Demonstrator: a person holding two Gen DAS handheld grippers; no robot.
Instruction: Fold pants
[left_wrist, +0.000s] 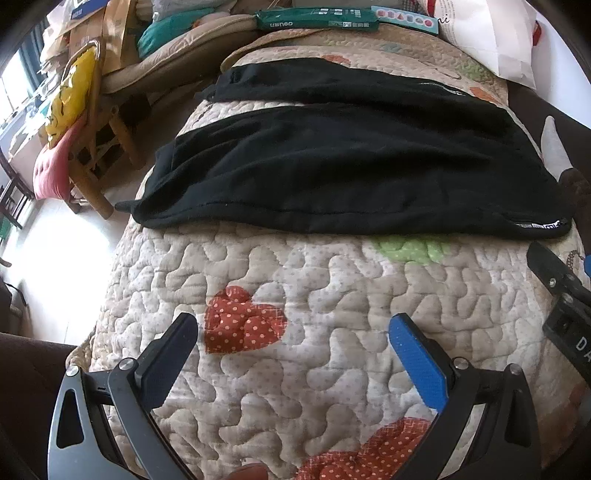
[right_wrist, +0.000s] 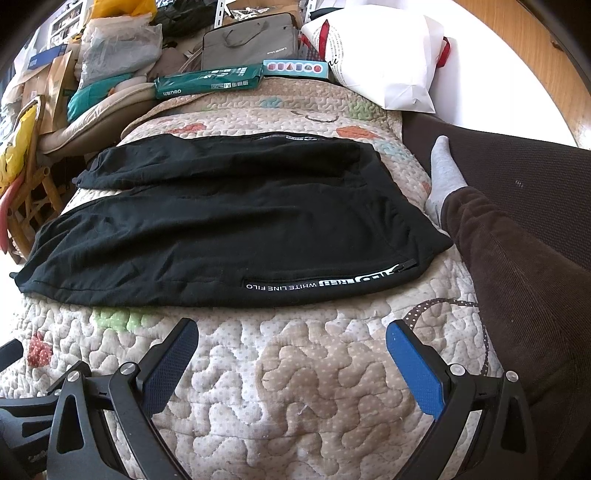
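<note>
We see the black pants (left_wrist: 343, 162) lying flat across a quilted bedspread (left_wrist: 332, 295) with patchwork hearts, the two legs spread side by side and running toward the left, the waist end toward the right. In the right wrist view the near leg carries a white lettered stripe (right_wrist: 317, 282) along its lower edge, just beside a short zip. Our left tool (left_wrist: 293, 341) hangs above the bare quilt on the near side of the pants, its jaws spread wide and holding nothing, a red dotted heart patch (left_wrist: 240, 321) between its fingers. Our right tool (right_wrist: 291, 345) is likewise spread wide and empty, over the quilt just short of the lettered hem, apart from the cloth. To the right of the pants a person's leg in brown corduroy (right_wrist: 517, 277) with a grey sock (right_wrist: 445, 173) rests along the edge of the quilt, the heel of the sock just beside the waist of the pants. Beyond the pants, at the far end of the bed, lie a green packet (right_wrist: 208, 81), a white paper bag (right_wrist: 384, 55) and a grey laptop bag (right_wrist: 251, 37). A wooden chair with a yellow bag (left_wrist: 70, 99) stands off to the left on the floor.
</note>
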